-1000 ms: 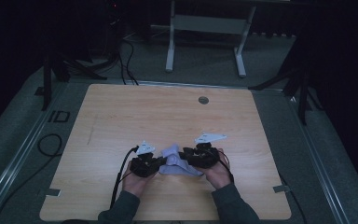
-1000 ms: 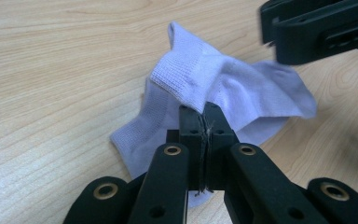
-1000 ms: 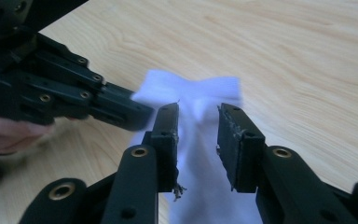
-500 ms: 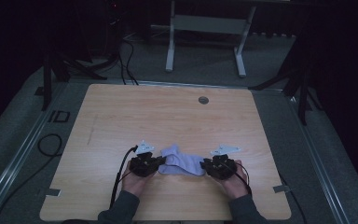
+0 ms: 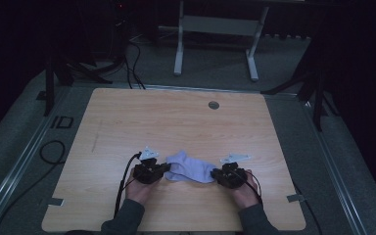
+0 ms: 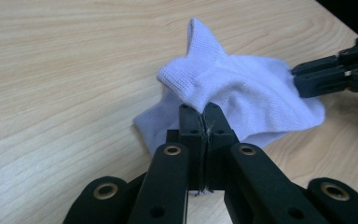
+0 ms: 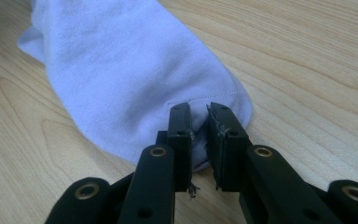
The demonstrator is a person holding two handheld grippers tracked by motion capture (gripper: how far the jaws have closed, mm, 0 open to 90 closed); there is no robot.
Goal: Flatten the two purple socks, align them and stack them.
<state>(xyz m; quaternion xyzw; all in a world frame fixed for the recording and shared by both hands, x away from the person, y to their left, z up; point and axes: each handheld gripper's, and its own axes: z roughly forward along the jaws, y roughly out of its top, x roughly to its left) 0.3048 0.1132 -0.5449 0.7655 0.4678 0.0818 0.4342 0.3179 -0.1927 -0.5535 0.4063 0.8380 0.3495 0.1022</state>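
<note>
Both grippers (image 5: 166, 169) (image 5: 214, 174) low at sock (image 5: 190, 170)

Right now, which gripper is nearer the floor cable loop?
Left gripper: grips the sock end nearest the cable loop. The right gripper, jaws just closing on the sock, sits farther off.

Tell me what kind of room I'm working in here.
Probably a lab or recording studio, not a home: one bare wooden table stands on grey carpet, loose cables run across the floor, and a white metal stand sits against a dark backdrop.

Wooden table (image 5: 127, 117), round grommet (image 5: 214, 105) near far edge; white desk frame (image 5: 215, 29), floor cables (image 5: 132, 63) beyond.
</note>
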